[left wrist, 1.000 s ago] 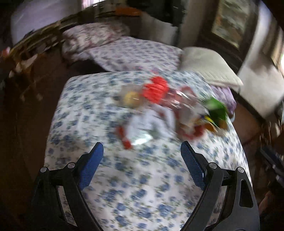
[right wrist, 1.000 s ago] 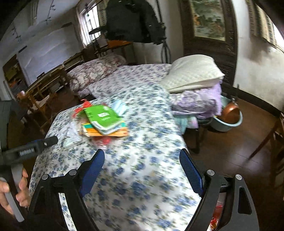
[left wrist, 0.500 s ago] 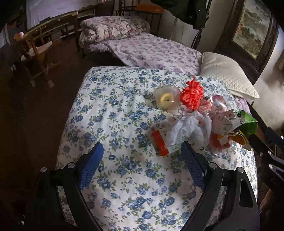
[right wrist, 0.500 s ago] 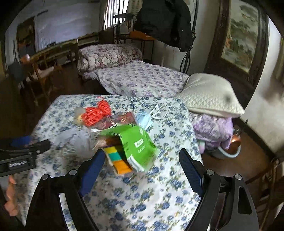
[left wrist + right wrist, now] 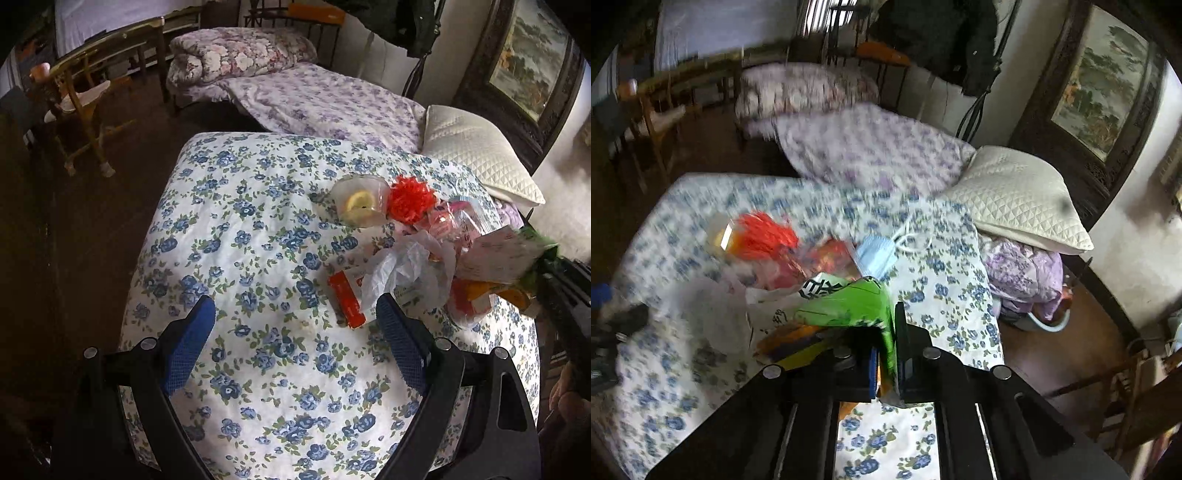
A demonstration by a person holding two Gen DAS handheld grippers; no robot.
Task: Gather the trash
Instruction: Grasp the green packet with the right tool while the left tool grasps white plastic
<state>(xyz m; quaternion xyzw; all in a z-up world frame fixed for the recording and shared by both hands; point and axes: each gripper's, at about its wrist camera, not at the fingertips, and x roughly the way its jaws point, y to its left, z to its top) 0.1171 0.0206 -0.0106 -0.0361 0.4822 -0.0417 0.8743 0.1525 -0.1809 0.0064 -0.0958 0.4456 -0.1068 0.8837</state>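
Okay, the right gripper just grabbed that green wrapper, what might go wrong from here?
The right gripper pinches only an edge of the green plastic wrapper, so it may slip free. The wrapper lies on the orange packet and white printed paper, which could drag along and fall off the blue-flowered quilt.

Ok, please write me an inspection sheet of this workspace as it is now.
Surface: floral-cloth table.
Job's things: green packet, red box, white plastic bag, lemon cup, red ribbon bow, blue face mask, heaped together.
Clutter: nothing seen beyond the trash.
Grippers: left claw open, empty; right claw shut on green packet.
Cables: nothing seen.
Surroundings: bed, white pillow, framed painting, wooden chair.
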